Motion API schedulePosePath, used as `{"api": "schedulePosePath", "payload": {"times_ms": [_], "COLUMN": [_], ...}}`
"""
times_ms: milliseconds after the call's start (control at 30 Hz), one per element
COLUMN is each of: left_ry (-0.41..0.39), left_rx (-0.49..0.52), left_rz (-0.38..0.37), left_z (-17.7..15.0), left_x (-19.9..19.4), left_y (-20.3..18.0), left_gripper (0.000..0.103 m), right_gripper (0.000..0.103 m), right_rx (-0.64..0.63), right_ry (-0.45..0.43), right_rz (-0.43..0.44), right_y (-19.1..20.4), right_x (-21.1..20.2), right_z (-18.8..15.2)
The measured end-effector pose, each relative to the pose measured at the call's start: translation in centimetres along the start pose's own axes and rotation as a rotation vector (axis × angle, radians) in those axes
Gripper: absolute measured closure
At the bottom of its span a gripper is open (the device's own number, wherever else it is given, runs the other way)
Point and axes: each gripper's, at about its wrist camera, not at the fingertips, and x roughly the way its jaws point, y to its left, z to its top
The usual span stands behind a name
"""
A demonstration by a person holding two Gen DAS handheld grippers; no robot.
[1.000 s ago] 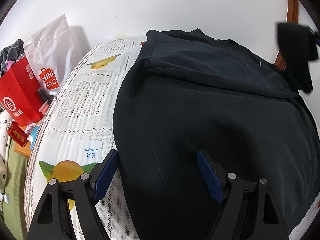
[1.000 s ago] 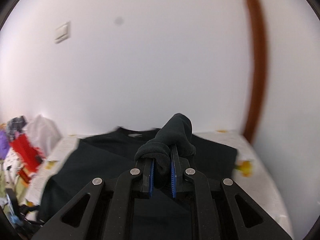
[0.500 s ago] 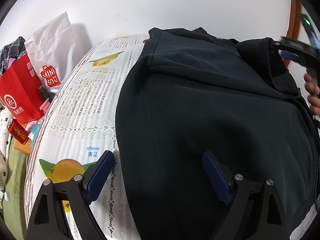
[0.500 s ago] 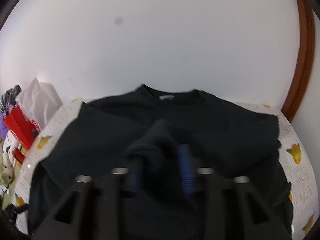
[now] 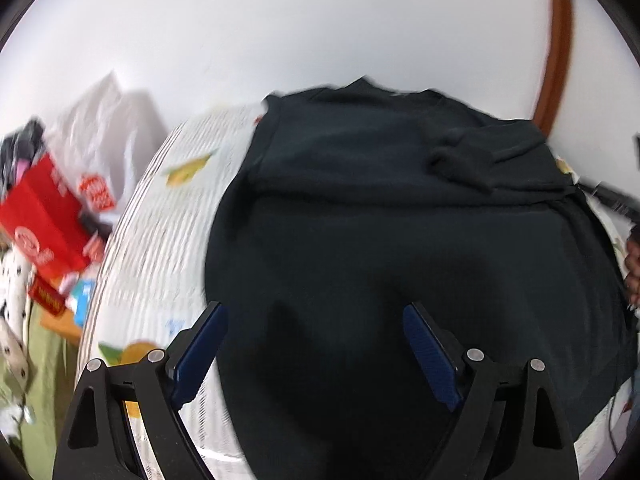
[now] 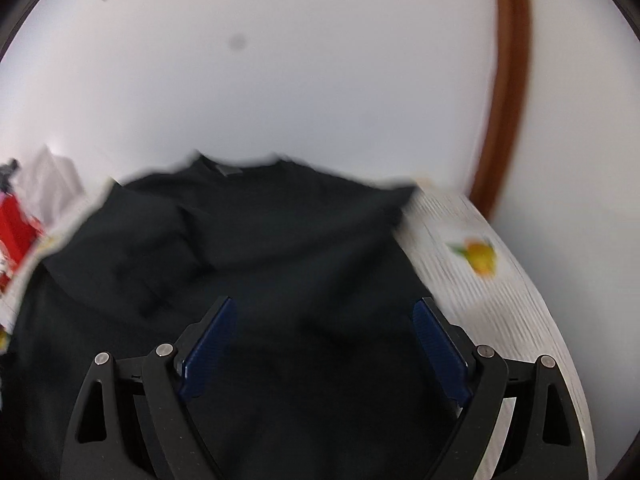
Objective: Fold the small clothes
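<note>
A black sweatshirt (image 5: 380, 232) lies flat on the white fruit-print tablecloth (image 5: 160, 240), neck toward the wall. One sleeve (image 5: 468, 160) lies folded across its upper right part. My left gripper (image 5: 313, 312) hangs open over the shirt's lower left, one finger above the cloth edge, nothing between the pads. In the right wrist view the sweatshirt (image 6: 280, 248) fills the middle. My right gripper (image 6: 324, 304) hovers over its lower right part, jaws opening, with nothing between them. Both views are motion-blurred.
A red paper bag (image 5: 44, 224) and a white plastic bag (image 5: 104, 140) stand off the table's left side. A brown wooden frame (image 6: 508, 80) runs up the white wall at the right. A hand (image 5: 632, 264) shows at the right edge.
The right gripper let go of the black sleeve, which now lies on the shirt, then opened wide and sank toward the shirt. The left gripper rose a little.
</note>
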Motion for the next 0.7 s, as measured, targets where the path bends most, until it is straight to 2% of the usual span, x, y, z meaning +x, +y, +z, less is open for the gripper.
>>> {"api": "schedulePosePath", "payload": {"times_ms": [67, 167, 233, 300, 433, 500, 600, 700], "left_ry": [-0.012, -0.03, -0.043, -0.044, -0.057, -0.065, -0.048, -0.032], "left_rx": [0.025, 0.057, 0.071, 0.083, 0.119, 0.134, 0.141, 0.171], "left_rz": [-0.016, -0.033, -0.056, -0.078, -0.107, -0.109, -0.129, -0.111], "left_z": [1.2, 3.2, 4.4, 5.7, 8.1, 8.9, 9.9, 10.9], "left_x": [-0.4, -0.1, 0.3, 1.2, 3.3, 4.4, 6.5, 8.8], "left_y": [-1.7, -4.2, -5.9, -7.5, -11.1, -12.8, -14.6, -16.4], "left_gripper": [0.015, 0.015, 0.015, 0.015, 0.015, 0.016, 0.02, 0.027], "right_gripper": [0.049, 0.059, 0.059, 0.06, 0.06, 0.058, 0.058, 0.058], "right_rx": [0.001, 0.022, 0.059, 0.104, 0.043, 0.053, 0.062, 0.043], "right_ry": [0.075, 0.123, 0.152, 0.17, 0.166, 0.165, 0.162, 0.161], "right_rz": [-0.007, -0.029, -0.024, 0.023, 0.006, 0.017, 0.021, -0.003], "right_y": [-1.5, -3.2, -4.4, -5.5, -5.2, -5.4, -5.5, -5.1], "right_x": [1.3, 2.5, 3.2, 3.6, 3.8, 3.9, 3.9, 3.9], "right_z": [-1.3, -2.7, -3.4, -3.9, -3.9, -4.0, -4.1, -4.2]}}
